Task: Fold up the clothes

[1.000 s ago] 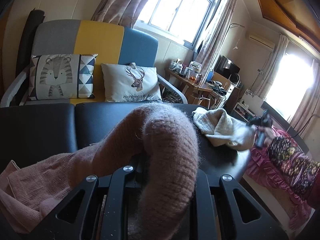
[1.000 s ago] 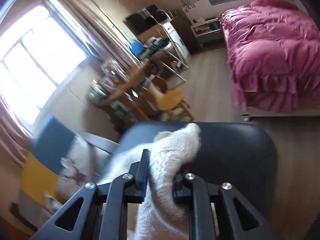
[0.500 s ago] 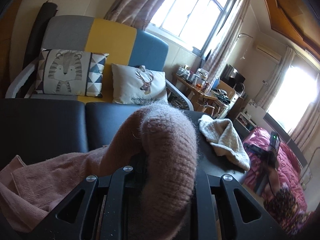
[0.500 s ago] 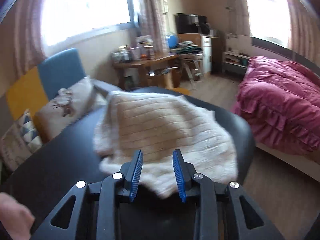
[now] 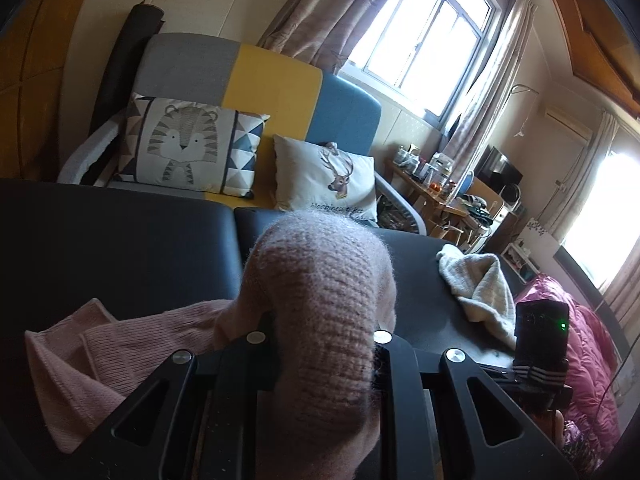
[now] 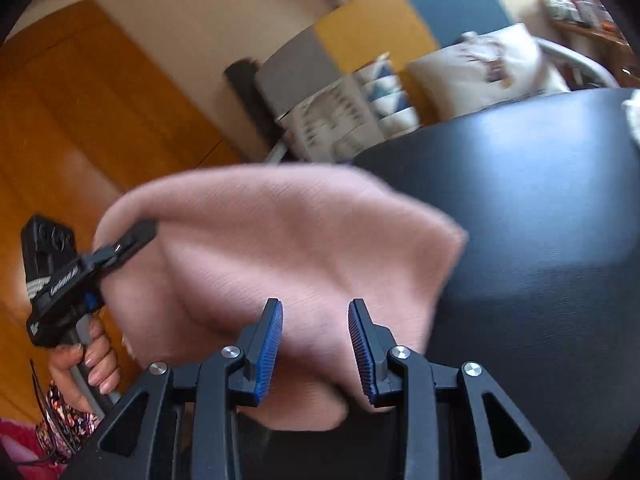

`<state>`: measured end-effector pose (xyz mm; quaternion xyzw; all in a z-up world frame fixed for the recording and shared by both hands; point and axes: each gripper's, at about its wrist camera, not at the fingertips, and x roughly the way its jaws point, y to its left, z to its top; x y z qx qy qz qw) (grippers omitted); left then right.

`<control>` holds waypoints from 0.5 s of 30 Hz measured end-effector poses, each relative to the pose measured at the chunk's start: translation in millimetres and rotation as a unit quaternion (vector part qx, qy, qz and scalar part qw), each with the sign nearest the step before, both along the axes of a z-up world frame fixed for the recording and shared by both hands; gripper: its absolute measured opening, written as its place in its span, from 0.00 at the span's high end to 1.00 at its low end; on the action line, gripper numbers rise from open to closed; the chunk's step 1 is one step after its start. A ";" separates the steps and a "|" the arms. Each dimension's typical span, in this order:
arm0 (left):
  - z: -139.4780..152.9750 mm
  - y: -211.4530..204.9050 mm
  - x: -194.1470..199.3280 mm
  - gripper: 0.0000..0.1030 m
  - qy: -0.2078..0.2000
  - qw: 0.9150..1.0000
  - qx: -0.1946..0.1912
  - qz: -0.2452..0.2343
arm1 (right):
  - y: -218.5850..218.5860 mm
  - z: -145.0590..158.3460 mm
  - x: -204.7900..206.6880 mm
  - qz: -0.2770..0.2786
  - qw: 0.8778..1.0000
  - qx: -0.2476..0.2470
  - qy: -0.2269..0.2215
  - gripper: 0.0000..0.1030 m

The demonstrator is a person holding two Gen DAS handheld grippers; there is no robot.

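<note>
The left hand-held gripper (image 5: 320, 344) is clamped on a thick fold of the pink knitted sweater (image 6: 280, 240), which bulges up between its jaws and hides both pads. From that grip the sweater trails down to the near left part of the black padded worktop (image 5: 120, 240), where its ribbed cloth lies in loose layers close to the near edge. In the right wrist view the same garment spreads as a broad sheet from the left hand-held gripper's clip at the left toward a rounded corner at the right, so its long axis runs roughly along the worktop's near edge. The person's left hand (image 6: 86, 364) grips that tool's handle.

The right hand-held gripper (image 6: 316, 348) has its blue-padded fingers (image 6: 270, 348) apart and opening. Pink cloth lies under and between them, but the pads do not press on it.

A cream knitted garment (image 5: 480, 284) lies crumpled by the worktop's far right edge, well apart from the sweater.
</note>
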<state>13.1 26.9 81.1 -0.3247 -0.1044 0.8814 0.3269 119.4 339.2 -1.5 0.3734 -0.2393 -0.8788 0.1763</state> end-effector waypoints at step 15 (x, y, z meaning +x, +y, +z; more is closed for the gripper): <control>-53.2 -17.5 2.5 0.66 -0.036 0.998 -0.055 0.016 | -118.8 -46.1 -35.9 0.004 0.943 0.334 0.003 0.60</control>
